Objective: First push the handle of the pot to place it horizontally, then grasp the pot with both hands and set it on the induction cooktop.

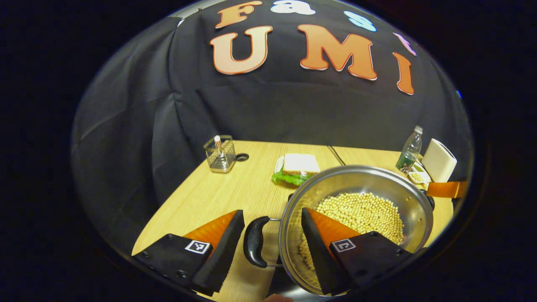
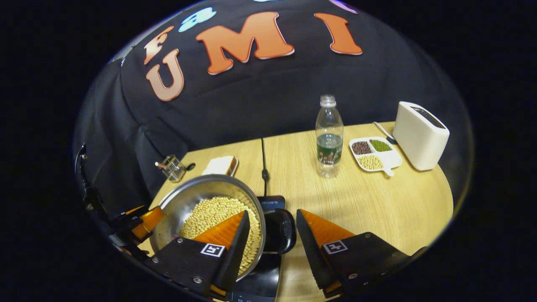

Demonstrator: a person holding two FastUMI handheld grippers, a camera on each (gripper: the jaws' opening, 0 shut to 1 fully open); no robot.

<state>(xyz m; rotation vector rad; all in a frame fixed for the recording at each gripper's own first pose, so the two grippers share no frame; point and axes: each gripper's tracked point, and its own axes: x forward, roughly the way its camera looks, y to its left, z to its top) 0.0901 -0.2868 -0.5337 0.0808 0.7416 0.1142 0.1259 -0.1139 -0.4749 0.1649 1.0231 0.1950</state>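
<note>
Both grippers are held open astride the handles of a steel pot [image 1: 356,218] filled with pale beans [image 1: 361,214].

Left gripper [image 1: 272,239], jaws spread, is seen with one finger outside the pot's near black handle [image 1: 254,242] and the other over the beans inside the rim; neither finger is seen pressing on it. Right gripper [image 2: 272,237], likewise parted, is placed about the opposite black handle [image 2: 280,230], one finger over the beans. The pot is seen above a black induction cooktop [image 2: 262,277] on a wooden table [image 2: 377,205]; contact cannot be told. Farther off are shown a water bottle [image 2: 329,136], a divided tray [image 2: 374,153] of beans, a white toaster [image 2: 419,135], a sandwich [image 1: 300,164] and a wire holder [image 1: 220,154].
</note>
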